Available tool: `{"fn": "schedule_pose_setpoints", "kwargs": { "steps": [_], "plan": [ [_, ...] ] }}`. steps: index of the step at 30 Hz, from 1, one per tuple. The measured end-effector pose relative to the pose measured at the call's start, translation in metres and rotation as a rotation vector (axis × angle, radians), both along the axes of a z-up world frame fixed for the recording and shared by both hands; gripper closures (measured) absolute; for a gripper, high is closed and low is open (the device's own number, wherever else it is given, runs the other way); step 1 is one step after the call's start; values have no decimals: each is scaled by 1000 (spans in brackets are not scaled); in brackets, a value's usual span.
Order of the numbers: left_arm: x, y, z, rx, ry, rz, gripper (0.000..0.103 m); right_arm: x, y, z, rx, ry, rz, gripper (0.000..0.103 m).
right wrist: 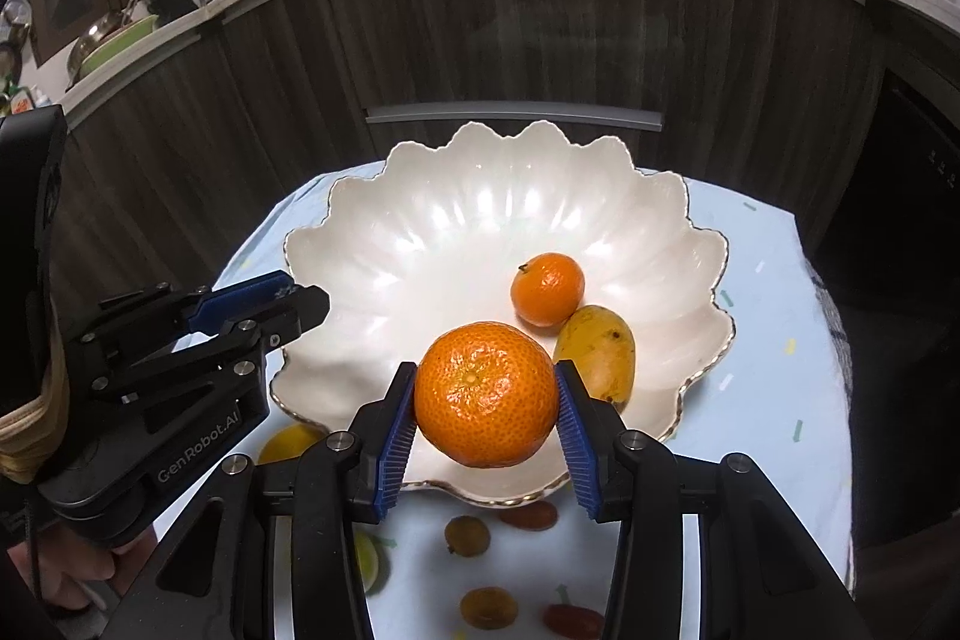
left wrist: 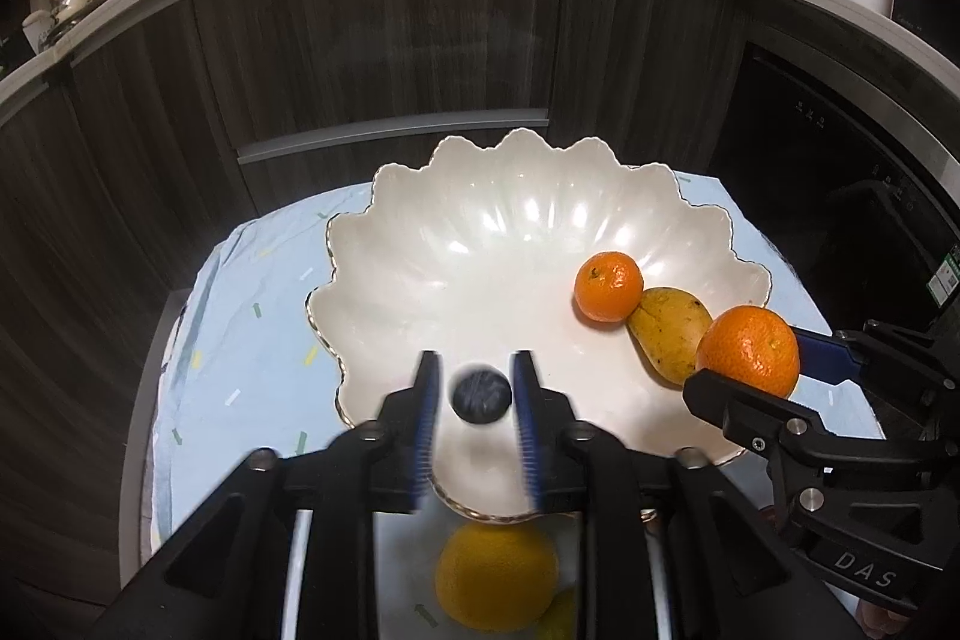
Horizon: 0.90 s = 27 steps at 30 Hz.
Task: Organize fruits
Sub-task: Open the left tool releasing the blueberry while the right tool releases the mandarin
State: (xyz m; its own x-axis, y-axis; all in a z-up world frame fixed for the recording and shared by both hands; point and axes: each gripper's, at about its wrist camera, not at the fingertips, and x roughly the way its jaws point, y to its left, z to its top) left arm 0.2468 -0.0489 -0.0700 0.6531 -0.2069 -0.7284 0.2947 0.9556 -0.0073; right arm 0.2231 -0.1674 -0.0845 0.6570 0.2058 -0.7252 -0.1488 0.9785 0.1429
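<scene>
Right gripper (right wrist: 486,394) clamped on large orange (right wrist: 485,394); left gripper (left wrist: 477,394) parted, dark plum (left wrist: 481,394) loose between its pads, over bowl (left wrist: 480,232) at 6 o'clock.

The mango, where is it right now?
The mango lies inside the white bowl at its right side, touching the small orange behind it, with the big orange in the right gripper just beside it.

Glossy pearly bowl (right wrist: 420,244), dimpled orange (right wrist: 485,394)

A large orange (right wrist: 485,394) sat between the right claw's pads, a dark, blurred, perhaps plum-like fruit (left wrist: 480,393) between the left's.
</scene>
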Motion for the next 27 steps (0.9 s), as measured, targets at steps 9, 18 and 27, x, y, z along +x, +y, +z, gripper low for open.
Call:
{"fn": "schedule_pose_setpoints", "kwargs": {
  "steps": [9,18,27],
  "plan": [
    [-9,3,9,28,-36,25,42,-8,-4,12,-7,-42,-33,30],
    [-27,4,25,42,-73,38,31,-26,-9,24,-10,-72,-59,26],
    [-46,6,37,41,-89,49,30,-47,-13,38,-24,-99,-73,26]
  ]
}}
